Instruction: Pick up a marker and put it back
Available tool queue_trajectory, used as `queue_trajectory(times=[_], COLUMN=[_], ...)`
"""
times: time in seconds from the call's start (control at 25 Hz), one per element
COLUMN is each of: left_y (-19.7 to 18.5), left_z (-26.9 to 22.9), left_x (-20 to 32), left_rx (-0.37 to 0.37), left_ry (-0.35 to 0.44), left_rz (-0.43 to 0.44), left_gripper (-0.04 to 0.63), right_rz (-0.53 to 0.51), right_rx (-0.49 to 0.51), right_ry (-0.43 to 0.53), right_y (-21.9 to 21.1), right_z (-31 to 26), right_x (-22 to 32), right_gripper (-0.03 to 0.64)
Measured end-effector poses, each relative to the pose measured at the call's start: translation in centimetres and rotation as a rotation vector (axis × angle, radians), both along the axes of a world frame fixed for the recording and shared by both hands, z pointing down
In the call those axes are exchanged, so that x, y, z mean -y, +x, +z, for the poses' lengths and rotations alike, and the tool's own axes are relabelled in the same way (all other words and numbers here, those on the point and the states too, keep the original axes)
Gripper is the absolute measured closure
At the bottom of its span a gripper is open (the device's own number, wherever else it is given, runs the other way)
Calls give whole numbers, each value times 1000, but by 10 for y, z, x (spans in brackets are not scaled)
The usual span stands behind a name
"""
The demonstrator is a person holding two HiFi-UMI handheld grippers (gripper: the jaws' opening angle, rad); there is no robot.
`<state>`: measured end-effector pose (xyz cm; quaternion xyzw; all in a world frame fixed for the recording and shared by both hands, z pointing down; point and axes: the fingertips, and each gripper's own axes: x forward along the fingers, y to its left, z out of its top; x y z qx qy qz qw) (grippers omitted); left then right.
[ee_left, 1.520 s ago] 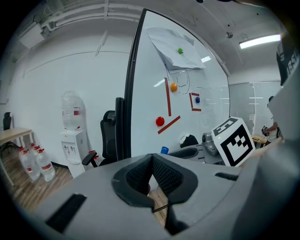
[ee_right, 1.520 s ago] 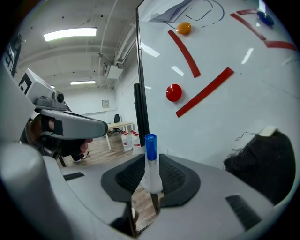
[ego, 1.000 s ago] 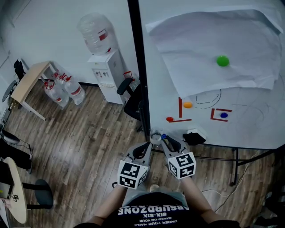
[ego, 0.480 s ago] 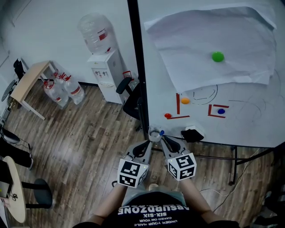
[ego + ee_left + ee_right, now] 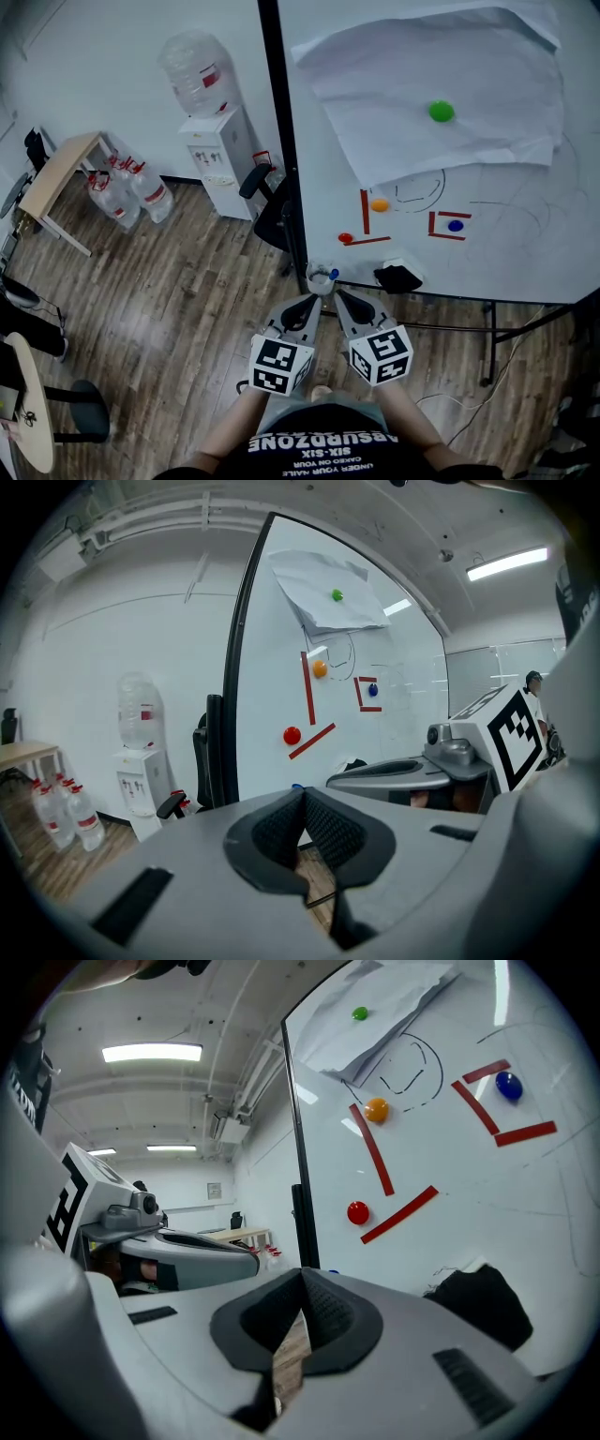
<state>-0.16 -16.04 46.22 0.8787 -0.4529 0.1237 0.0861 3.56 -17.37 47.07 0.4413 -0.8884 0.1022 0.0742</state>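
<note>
Just beyond both jaws — marker [image 5: 334,274]

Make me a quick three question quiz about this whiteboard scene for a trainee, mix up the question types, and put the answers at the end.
1. Which magnet sits on the paper sheet? A red, B green, C blue.
2. True or false: the left gripper has its jaws wide apart.
3. Fill in: the magnet lowest on the whiteboard is ____.
Key: 1 B, the green magnet. 2 False, they are shut with nothing between them. 3 The red magnet.
</note>
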Motion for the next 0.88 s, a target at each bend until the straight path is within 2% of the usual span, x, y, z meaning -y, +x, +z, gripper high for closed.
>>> queue_trajectory(times=[0.88], left_y=[5], left_z=[-3], left_x=[-17], left_rx=[0], left_ry=[8], left_rz=[5], left_gripper=[589], right_rz=[4], right_rx=[4], right_ry=[0], right_y=[4], right_z=[-3], right_x=[-24], right_gripper=[620])
